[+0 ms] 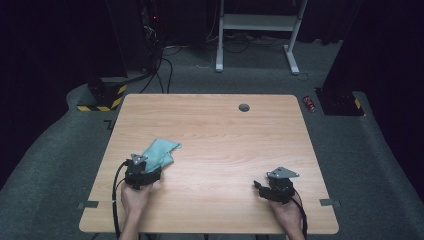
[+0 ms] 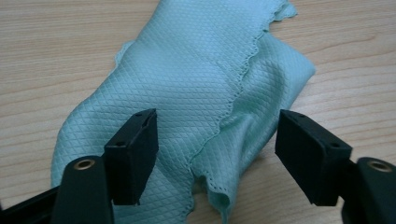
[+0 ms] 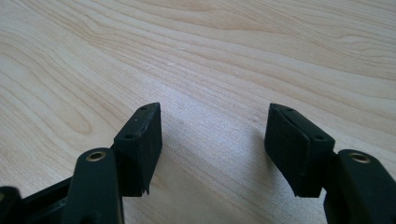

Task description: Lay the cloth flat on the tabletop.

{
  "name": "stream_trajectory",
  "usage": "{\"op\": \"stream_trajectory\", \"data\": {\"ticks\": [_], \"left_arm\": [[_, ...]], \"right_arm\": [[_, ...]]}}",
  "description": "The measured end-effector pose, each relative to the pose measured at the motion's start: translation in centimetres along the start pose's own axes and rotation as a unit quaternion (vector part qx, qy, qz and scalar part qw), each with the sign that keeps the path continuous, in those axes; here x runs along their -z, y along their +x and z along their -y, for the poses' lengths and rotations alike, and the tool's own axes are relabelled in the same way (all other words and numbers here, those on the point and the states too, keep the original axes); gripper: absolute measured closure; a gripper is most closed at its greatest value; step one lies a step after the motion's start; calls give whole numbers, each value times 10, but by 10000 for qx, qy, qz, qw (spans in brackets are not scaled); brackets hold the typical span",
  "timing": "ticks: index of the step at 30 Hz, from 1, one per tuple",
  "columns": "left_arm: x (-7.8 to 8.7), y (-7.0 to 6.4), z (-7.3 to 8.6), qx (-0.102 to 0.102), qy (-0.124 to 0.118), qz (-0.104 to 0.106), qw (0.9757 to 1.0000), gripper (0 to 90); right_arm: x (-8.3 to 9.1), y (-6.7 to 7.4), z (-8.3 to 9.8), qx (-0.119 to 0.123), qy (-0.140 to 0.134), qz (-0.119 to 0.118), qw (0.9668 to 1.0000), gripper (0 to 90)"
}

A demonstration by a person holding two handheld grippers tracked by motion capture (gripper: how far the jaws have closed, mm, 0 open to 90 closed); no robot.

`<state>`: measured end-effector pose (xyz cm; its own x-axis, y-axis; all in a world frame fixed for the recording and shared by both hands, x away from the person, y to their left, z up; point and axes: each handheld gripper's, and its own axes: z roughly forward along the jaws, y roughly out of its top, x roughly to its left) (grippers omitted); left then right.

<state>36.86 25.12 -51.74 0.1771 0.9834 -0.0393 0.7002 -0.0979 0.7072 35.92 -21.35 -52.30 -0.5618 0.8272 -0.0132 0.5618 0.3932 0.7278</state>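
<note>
Left gripper view: crumpled mint waffle-weave cloth (image 2: 201,88); woodgrain table (image 2: 56,51).

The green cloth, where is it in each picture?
High view: the green cloth lies at the table's left, just ahead of the left gripper.
Left gripper view: the cloth fills the middle, its near end between the open jaws.
Right gripper view: bare wood beyond the open jaws.
Shared landmark: the light wooden table.
</note>
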Motion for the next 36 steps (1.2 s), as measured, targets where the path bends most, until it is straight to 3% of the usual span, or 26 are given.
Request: {"op": "stream_trajectory", "data": {"ticks": [4,6,11,12,15,22,28,30,36], "left_arm": [[-1,1,0,-76,18,-116,9999,398],[-1,1,1,-71,-2,-113,9999,496],[-1,3,1,-134,-68,36,9999,708],[0,4,1,-156,-60,75,9998,708],[0,4,1,-154,-63,187,9997,828],[1,3,2,-278,-88,374,9989,872],[1,-9,3,-461,-120,519,9975,875],[2,-18,3,-665,-113,581,9960,875],[1,-35,2,-838,-155,769,9934,877]], "right_arm": [[0,0,0,1,0,0,10000,367],[0,0,0,0,0,0,10000,367],[0,0,0,1,0,0,10000,367],[0,0,0,0,1,0,10000,367],[0,0,0,-3,1,-2,10000,367],[0,0,0,-3,0,2,10000,367],[0,0,0,-5,0,3,10000,367],[0,0,0,-7,0,3,10000,367],[0,0,0,-6,1,3,10000,367]]}}
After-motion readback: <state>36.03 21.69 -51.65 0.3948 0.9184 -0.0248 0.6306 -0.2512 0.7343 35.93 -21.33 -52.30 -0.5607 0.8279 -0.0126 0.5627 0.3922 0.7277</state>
